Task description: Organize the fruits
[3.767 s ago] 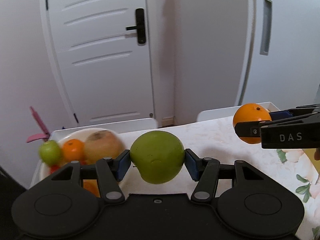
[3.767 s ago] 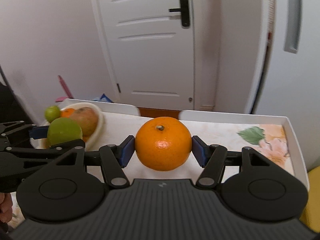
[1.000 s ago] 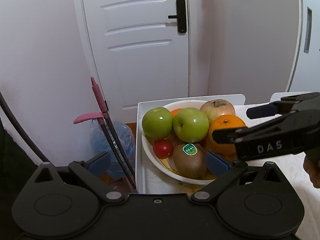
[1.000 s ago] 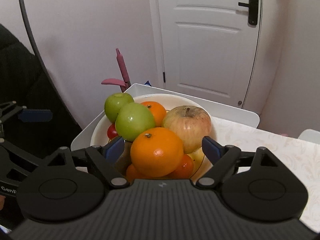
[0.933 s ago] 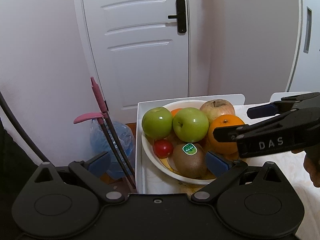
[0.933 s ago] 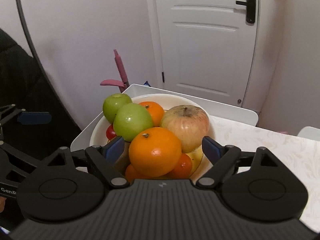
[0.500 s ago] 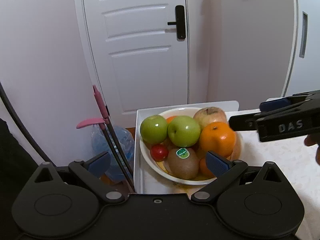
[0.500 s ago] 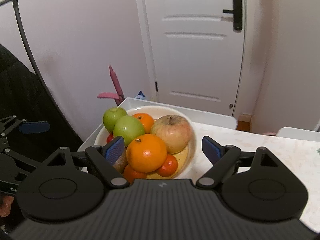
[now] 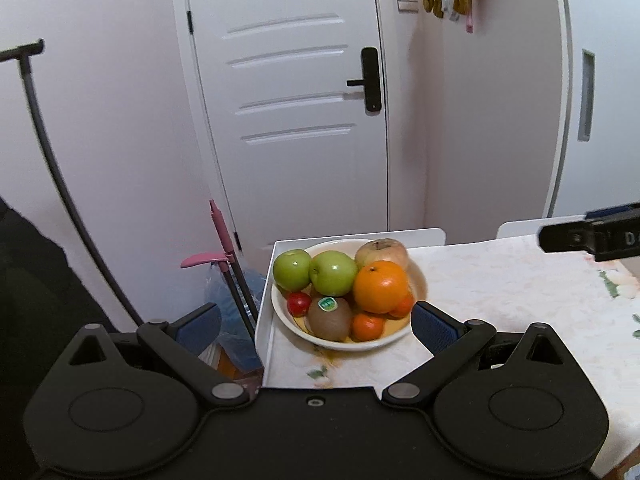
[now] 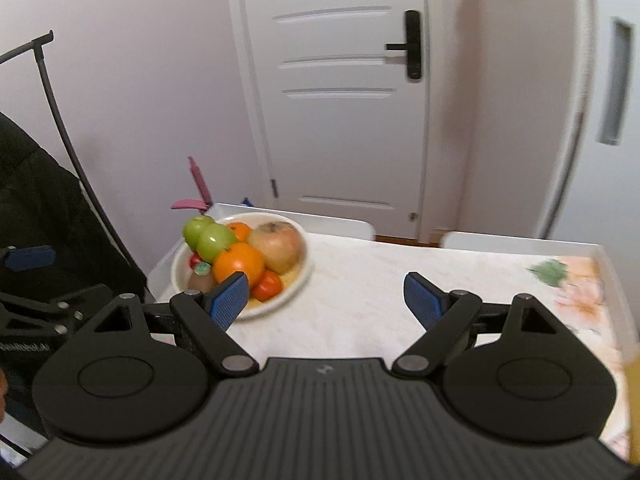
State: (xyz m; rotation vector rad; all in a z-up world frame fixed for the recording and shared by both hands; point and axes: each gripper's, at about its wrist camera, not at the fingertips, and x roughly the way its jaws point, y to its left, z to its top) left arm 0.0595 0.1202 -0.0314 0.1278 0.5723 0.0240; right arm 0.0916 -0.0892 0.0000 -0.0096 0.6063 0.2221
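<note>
**Both grippers empty, fruit now in the bowl**

Left gripper (image 9: pixel 316 322): spread wide, nothing between the blue pads, drawn back from the table edge and raised since half a second ago. Right gripper (image 10: pixel 326 296): likewise spread and empty, pulled back and swung rightward, so that mostly bare tablecloth (image 10: pixel 360 280) lies between its fingers and only the left pad overlaps the dish in the picture. Slight motion blur in the right wrist view, in keeping with a retreat under way.

Just beyond: white bowl (image 9: pixel 340 346) at the near left corner of the table, close to the raised white rim. Heaped inside: two green apples (image 9: pixel 334 267) side by side at the back left, a russet apple (image 9: pixel 382 252) behind, the large orange (image 9: pixel 381 287) resting on top at the right, a kiwi with a green sticker (image 9: pixel 329 318) in front, a small red fruit (image 9: pixel 299 303) to its left, and smaller orange fruits (image 9: pixel 368 326) low at the front.

Compared with a few seconds back: green apple no longer clamped in the left jaws, orange no longer in the right; both delivered to the pile and released. No loose fruit visible on the cloth in either view. Judged from that: sorting seemingly finished or nearly so.

Further out: white door (image 9: pixel 296 120), pink-handled tool (image 9: pixel 218 240) leaning beside the table.
</note>
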